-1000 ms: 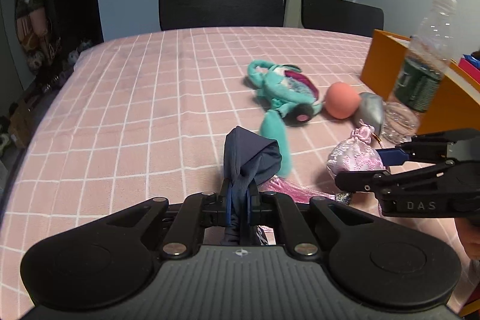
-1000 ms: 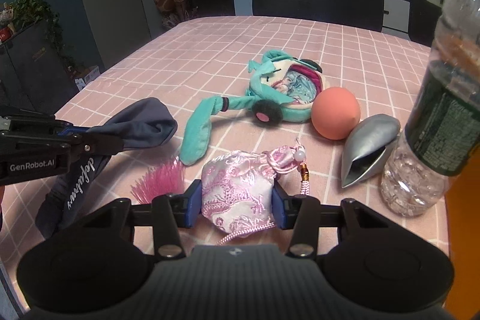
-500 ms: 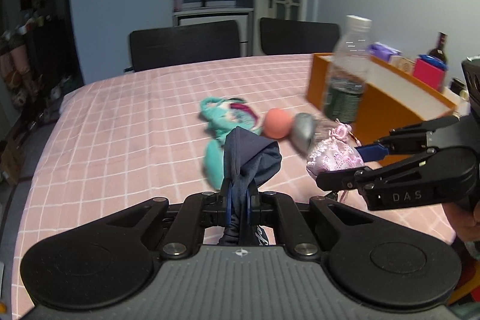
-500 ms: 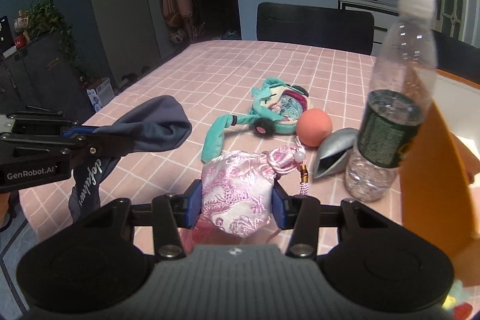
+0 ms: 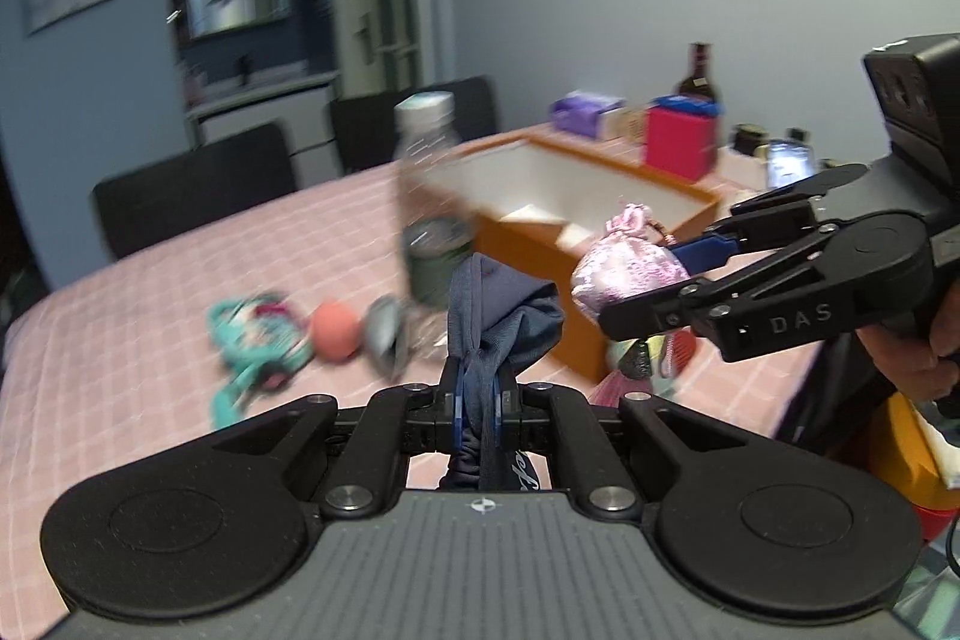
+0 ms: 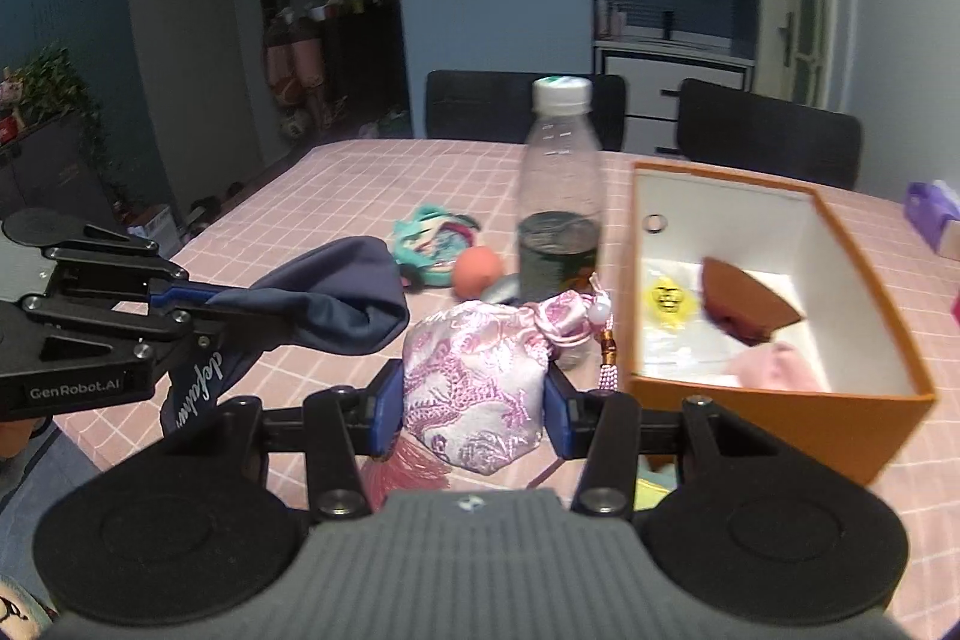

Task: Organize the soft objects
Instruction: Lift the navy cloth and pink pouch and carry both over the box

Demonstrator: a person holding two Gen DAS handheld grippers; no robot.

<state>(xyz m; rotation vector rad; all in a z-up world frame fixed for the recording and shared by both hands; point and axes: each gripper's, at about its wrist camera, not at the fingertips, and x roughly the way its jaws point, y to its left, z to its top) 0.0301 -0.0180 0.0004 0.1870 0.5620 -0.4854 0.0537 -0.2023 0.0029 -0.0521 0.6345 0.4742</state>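
Note:
My left gripper (image 5: pixel 478 394) is shut on a navy cloth bag (image 5: pixel 501 316), held above the pink checked table; the bag also shows in the right wrist view (image 6: pixel 336 301). My right gripper (image 6: pixel 471 403) is shut on a pink brocade pouch (image 6: pixel 474 382), held up left of the orange box (image 6: pixel 780 412). The pouch shows in the left wrist view (image 5: pixel 627 265) in front of the box (image 5: pixel 540 250). A teal plush doll (image 6: pixel 429 238), an orange ball (image 6: pixel 477 268) and a silver pouch (image 5: pixel 384 334) lie on the table.
A clear plastic bottle (image 6: pixel 561 196) stands between the toys and the box. The box holds a yellow item (image 6: pixel 666 298), a brown piece (image 6: pixel 744 304) and a pink cloth (image 6: pixel 774 367). Black chairs (image 6: pixel 768 142) stand behind the table. A red box (image 5: pixel 681 142) sits beyond.
Both grippers rose with their loads and swung right toward the orange box. The box's inside has come into view.

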